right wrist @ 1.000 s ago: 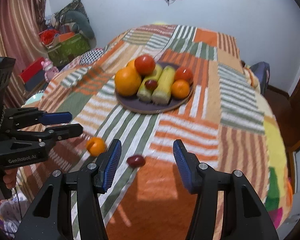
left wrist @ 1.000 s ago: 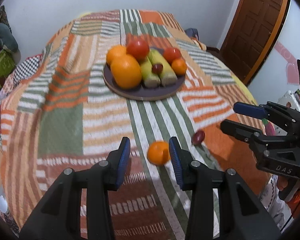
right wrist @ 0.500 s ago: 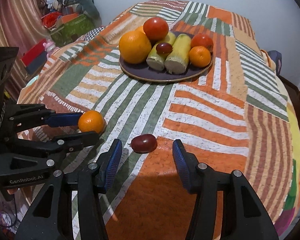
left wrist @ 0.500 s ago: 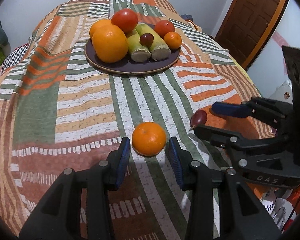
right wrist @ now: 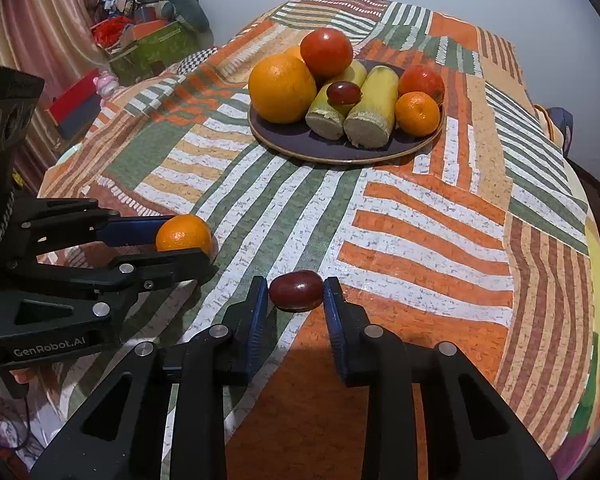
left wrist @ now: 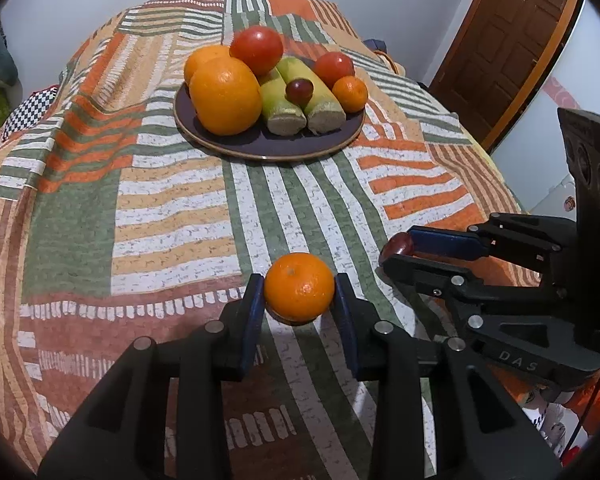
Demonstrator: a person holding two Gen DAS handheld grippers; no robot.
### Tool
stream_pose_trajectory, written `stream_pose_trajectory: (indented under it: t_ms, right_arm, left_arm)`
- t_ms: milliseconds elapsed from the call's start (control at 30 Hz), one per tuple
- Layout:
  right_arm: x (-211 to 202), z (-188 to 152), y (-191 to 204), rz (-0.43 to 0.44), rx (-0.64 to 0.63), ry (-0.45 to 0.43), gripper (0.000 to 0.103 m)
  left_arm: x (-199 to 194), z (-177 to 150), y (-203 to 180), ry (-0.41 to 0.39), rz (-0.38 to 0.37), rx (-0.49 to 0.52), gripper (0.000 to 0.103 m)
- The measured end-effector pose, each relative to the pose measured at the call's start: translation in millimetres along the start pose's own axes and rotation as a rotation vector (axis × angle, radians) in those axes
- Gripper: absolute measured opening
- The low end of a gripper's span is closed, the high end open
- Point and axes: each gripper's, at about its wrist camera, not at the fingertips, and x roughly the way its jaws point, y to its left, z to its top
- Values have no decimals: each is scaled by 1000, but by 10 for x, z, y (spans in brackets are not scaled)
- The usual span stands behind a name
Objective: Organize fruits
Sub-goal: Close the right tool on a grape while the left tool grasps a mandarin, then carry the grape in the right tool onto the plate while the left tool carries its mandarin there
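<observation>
A small orange mandarin [left wrist: 299, 293] sits between the blue pads of my left gripper [left wrist: 299, 296], which is shut on it just above the patchwork cloth; it also shows in the right wrist view [right wrist: 184, 233]. A dark red grape [right wrist: 296, 291] sits between the pads of my right gripper [right wrist: 296, 294], which is shut on it; in the left wrist view only the grape's end [left wrist: 398, 245] shows. A dark plate [left wrist: 260, 145] further back holds oranges, tomatoes, two peeled bananas, a grape and a mandarin.
The striped patchwork cloth [right wrist: 420, 216] covers the table. A wooden door [left wrist: 500, 40] stands at the right. Boxes and soft clutter [right wrist: 148, 40] lie beyond the table's left edge. The two grippers are side by side near the front edge.
Both grippers moved forward and down over the loose fruits. The left one closed on the mandarin and the right one closed on the grape.
</observation>
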Motion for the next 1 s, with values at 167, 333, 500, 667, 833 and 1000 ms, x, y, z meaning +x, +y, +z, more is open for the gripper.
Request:
stream_pose_trajectory:
  t_ms: [167, 333, 500, 667, 833, 1000]
  right_arm:
    - [-111, 51, -35, -3, 12, -34, 25]
    - [-221, 137, -68, -14, 18, -78, 25]
    - [-307, 277, -103, -26, 18, -122, 25]
    - [-358, 448, -153, -30, 20, -164, 25]
    - [-364, 618, -242, -38, 28, -201, 25]
    - [-345, 766, -337, -50, 33, -228, 25]
  left_arm:
    - [-144, 89, 39, -40, 10, -6, 34]
    - [-280, 225, 54, -86, 17, -8, 34]
    - [-361, 441, 74, -128, 23, -12, 34]
    - [-390, 675, 56, -171, 42, 4, 34]
    - [-334, 919, 17, -195, 46, 20, 34]
    - [-217, 1150, -29, -210, 46, 36, 34]
